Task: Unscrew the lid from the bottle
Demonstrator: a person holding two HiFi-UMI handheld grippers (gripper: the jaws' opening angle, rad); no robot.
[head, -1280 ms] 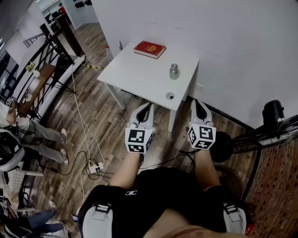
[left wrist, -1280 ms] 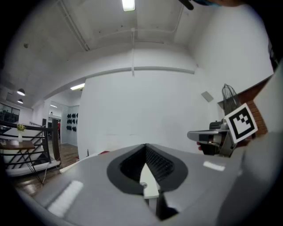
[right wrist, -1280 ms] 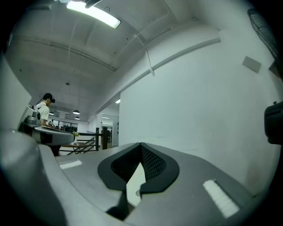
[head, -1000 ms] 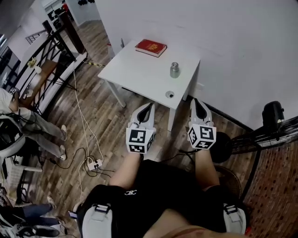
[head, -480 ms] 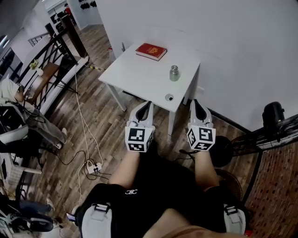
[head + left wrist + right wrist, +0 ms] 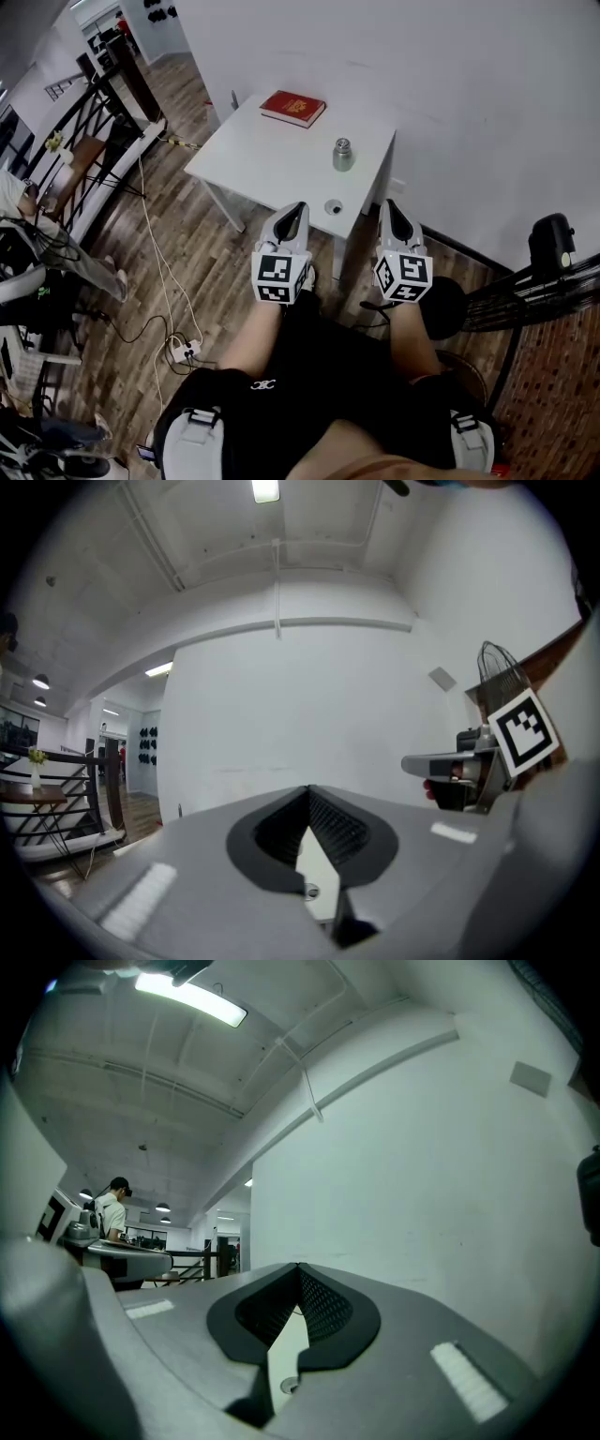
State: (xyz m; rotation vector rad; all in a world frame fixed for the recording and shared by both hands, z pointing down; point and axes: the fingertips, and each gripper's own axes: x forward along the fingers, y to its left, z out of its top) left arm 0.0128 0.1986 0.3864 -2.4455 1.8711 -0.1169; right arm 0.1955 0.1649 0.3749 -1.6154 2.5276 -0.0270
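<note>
One small silver metal bottle, one red hardback book and one small round grey object sit apart on a white square counter, the bottle toward its right side. The counter stands against a white wall on wood-plank flooring. The left gripper and right gripper hover near its front edge, both clenched on nothing.
</note>
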